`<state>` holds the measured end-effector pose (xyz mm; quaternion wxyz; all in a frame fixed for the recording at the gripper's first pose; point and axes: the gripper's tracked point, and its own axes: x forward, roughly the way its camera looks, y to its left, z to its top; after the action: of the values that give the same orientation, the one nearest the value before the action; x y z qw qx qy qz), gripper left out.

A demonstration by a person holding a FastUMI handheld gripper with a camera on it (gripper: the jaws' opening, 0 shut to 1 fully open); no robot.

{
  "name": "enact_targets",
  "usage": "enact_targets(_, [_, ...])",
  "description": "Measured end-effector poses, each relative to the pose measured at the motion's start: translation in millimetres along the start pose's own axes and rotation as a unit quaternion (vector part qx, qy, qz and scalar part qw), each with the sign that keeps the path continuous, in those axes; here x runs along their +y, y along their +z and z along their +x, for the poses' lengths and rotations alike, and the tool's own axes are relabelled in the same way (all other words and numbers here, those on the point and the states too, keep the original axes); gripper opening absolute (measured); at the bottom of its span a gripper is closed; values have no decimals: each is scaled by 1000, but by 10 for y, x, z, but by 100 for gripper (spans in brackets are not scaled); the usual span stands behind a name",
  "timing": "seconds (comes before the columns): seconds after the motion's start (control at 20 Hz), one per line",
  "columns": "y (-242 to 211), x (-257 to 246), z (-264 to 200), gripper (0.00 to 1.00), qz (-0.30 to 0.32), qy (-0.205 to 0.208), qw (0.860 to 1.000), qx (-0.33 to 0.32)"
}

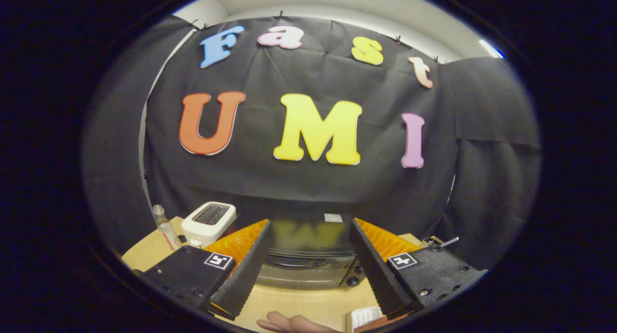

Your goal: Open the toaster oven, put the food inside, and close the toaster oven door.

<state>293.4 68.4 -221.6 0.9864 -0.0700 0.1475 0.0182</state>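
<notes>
Gripper view: gripper (308, 227) wide apart before toaster oven (308, 268)

The oven (308, 256) has a glossy top, shiny enough to mirror the wall behind it, and its glass door plus metal handle look smooth and reflective too. The table (299, 301) is pale wood-look laminate, smooth with a soft sheen. The toaster (208, 222) is smooth white plastic, slightly glossy, with dark slots. The bottle (165, 229) is clear plastic or glass, can't tell which. The wall (308, 188) is matt cloth, a bit creased. On the gripper (308, 234), held wide open with nothing between, the fingers (250, 260) have ridged, rough-looking inner faces, and its matt body carries small screws.
</notes>
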Motion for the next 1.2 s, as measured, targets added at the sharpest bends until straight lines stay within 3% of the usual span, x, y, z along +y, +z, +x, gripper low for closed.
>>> enact_targets(0.25, [-374,75,553,100,-5,-1,997,71])
enact_targets(0.55, [-676,78,822,100,15,9,990,142])
enact_targets(0.8, [-674,95,841,100,55,13,991,124])
enact_targets(1.2, [-776,72,527,100,45,22,993,107])
